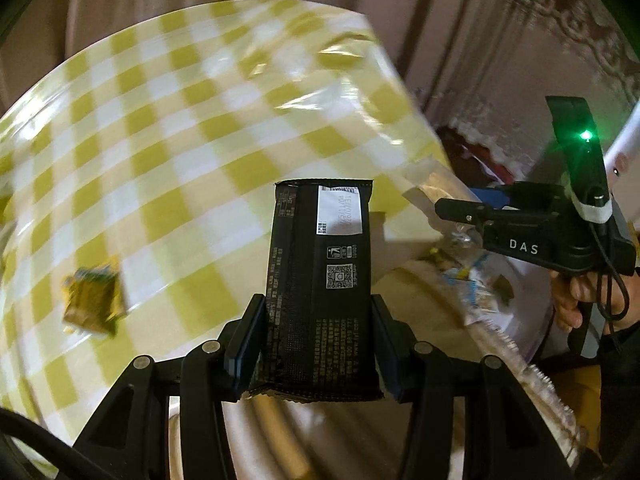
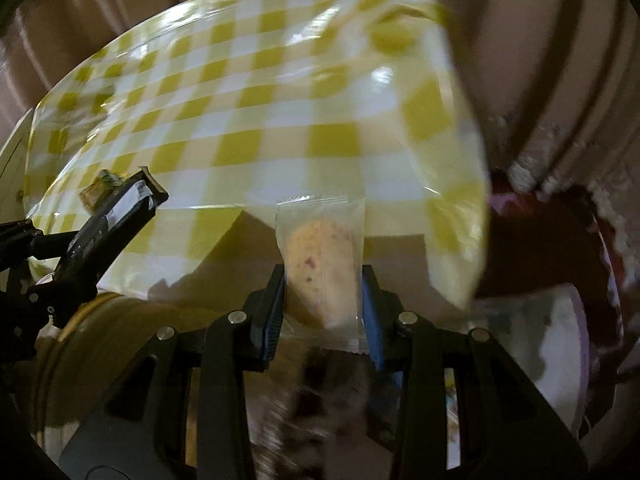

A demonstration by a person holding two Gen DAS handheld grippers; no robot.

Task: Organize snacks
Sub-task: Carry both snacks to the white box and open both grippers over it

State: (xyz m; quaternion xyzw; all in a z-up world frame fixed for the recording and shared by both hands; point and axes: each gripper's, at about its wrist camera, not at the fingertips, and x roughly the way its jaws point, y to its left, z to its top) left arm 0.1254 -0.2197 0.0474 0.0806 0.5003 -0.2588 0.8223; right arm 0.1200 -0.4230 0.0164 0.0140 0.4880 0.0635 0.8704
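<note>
On the yellow-checked tablecloth [image 1: 168, 128], a small gold snack packet [image 1: 94, 304] lies at about nine o'clock in the left wrist view. At six o'clock there, the left gripper [image 1: 318, 344] is clamped on a black snack bar wrapper [image 1: 320, 280], standing upright between its pads. In the right wrist view the right gripper [image 2: 322, 312], at six o'clock, pinches a clear-wrapped cookie [image 2: 322, 264], above blurred snacks in a container.
</note>
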